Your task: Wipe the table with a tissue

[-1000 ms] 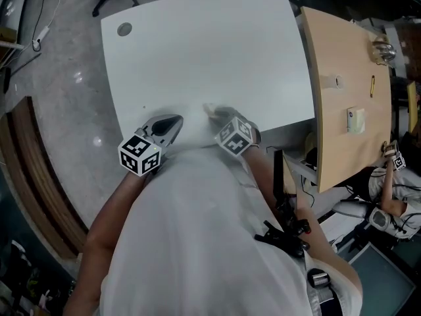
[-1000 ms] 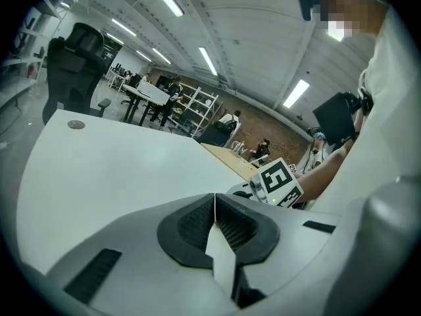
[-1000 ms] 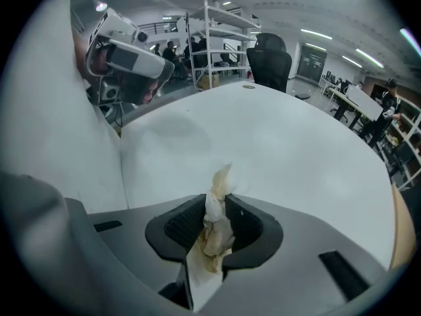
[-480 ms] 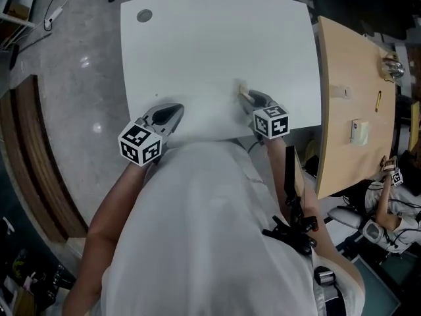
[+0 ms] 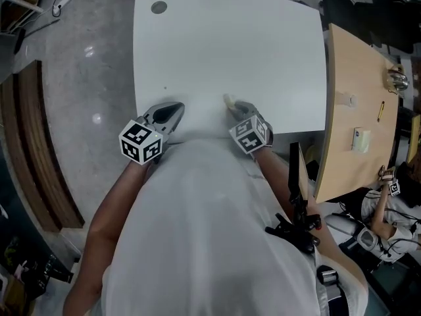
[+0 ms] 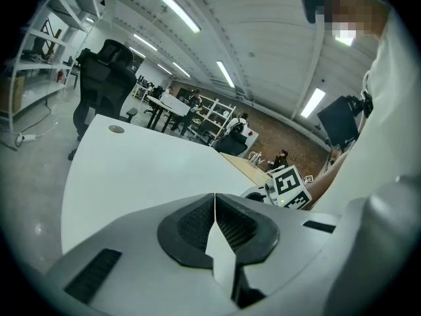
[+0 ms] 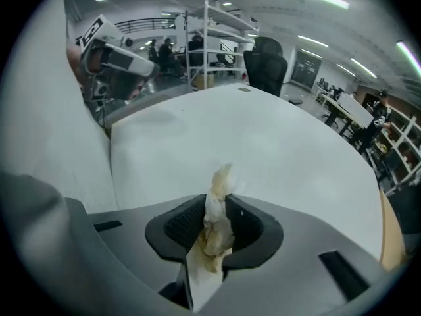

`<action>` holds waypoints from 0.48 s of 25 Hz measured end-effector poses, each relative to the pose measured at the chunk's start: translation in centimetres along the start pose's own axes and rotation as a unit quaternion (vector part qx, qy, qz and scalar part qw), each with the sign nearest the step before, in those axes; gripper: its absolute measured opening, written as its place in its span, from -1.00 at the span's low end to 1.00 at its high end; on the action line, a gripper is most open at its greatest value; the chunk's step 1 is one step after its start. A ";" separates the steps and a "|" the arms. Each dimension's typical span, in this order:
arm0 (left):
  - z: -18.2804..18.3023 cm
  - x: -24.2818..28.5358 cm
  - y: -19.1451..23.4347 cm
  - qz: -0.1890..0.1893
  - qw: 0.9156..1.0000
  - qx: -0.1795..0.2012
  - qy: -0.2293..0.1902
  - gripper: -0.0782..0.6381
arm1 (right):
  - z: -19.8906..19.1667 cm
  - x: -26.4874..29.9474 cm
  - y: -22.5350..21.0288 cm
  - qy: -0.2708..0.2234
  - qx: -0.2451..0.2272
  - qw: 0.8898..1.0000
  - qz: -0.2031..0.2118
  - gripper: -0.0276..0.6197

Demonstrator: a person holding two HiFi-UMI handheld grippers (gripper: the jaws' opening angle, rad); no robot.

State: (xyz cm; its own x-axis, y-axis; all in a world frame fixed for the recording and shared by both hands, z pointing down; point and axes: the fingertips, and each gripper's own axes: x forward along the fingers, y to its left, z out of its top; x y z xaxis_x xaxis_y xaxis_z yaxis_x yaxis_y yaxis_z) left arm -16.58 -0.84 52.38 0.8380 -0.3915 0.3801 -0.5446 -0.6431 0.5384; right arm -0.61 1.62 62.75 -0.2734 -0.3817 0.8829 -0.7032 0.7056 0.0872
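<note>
1. Looking down from your head, you stand at the near edge of the white table (image 5: 230, 38) with both tools over that edge. Your right gripper (image 5: 231, 104) points steeply down, so the tissue (image 5: 227, 100) at its tip appears to meet the tabletop. That angle lets the wad rub the surface rather than the plastic. Your left gripper (image 5: 174, 109) sits to the left, near the edge and apart from the tissue, out of the wiping path. A wooden desk (image 5: 358, 78) stands just to the right of the table.

2. In the left gripper view, your jaws are pressed together with nothing between them. This tool seems to have no job here except to keep clear. Bare tabletop stretches ahead, and the marker cube (image 6: 289, 184) of your right tool shows off to the side.

3. In the right gripper view, your jaws pinch the crumpled, yellow-stained tissue, and its top pokes past the tips toward the table. Held this way, a short tuft leads each stroke. A wide stretch of table lies beyond it, so I judge there is more to cover.
</note>
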 end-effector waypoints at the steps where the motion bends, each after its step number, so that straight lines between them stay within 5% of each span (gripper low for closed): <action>1: 0.0 -0.1 0.0 0.000 1.000 0.000 0.000 -0.76 | 0.7 0.2 1.1 -0.009 -0.012 1.000 0.010 -0.64; 7: 0.2 -0.8 0.5 0.006 1.000 -0.002 -0.002 -0.76 | 6.1 1.8 7.2 -0.081 -0.050 0.990 0.106 -0.64; 12: 0.4 -1.6 1.1 0.026 0.999 -0.010 -0.016 -0.76 | 9.6 0.7 2.3 -0.167 0.078 0.979 0.088 -0.64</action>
State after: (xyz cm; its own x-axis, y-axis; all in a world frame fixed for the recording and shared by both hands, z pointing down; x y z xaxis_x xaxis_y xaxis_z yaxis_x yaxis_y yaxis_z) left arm -18.50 -1.16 52.04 0.8091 -0.4453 0.3836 -0.5877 -0.6084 0.5334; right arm -8.69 -2.77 59.13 -0.5803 -0.4539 0.6761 -0.7106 0.6878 -0.1481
